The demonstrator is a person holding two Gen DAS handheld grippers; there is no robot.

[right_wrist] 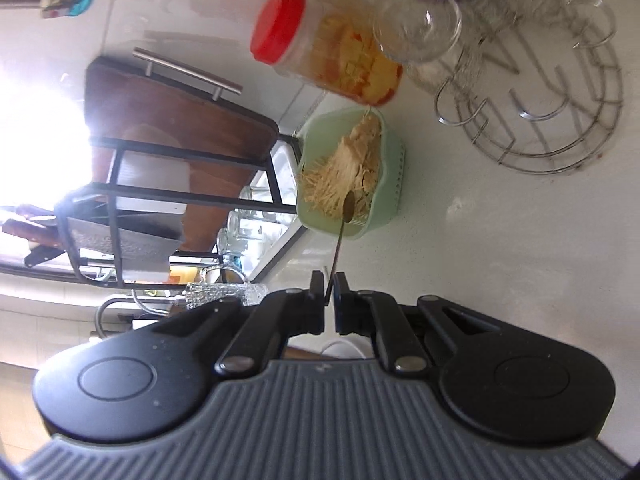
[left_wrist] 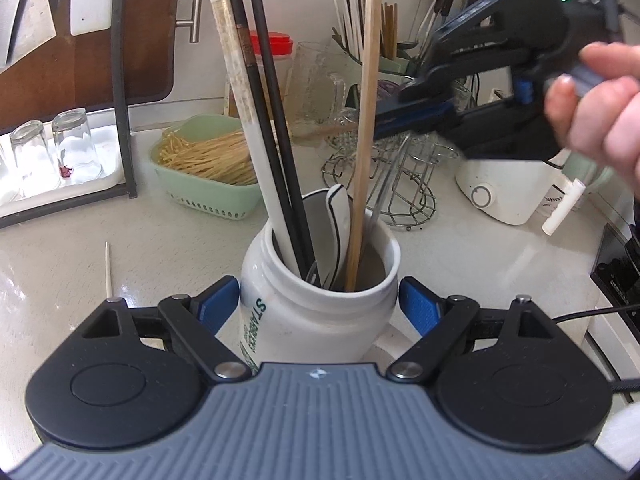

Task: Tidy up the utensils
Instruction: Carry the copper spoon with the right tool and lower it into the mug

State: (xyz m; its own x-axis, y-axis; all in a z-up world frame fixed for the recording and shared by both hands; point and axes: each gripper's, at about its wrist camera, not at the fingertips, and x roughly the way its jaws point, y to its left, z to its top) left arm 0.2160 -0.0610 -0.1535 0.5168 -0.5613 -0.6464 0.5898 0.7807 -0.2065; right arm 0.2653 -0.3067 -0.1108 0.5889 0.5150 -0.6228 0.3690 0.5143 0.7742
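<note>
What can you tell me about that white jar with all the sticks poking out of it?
The white jar looks like glazed ceramic, rounded, with a thick rolled rim and green lettering down its side. It stands upright on the pale counter, between the wide-apart blue pads of the left gripper; whether they touch it I cannot tell. Inside lean a white chopstick, two black chopsticks, a wooden one, a white spoon with a dark edge and a metal utensil.
</note>
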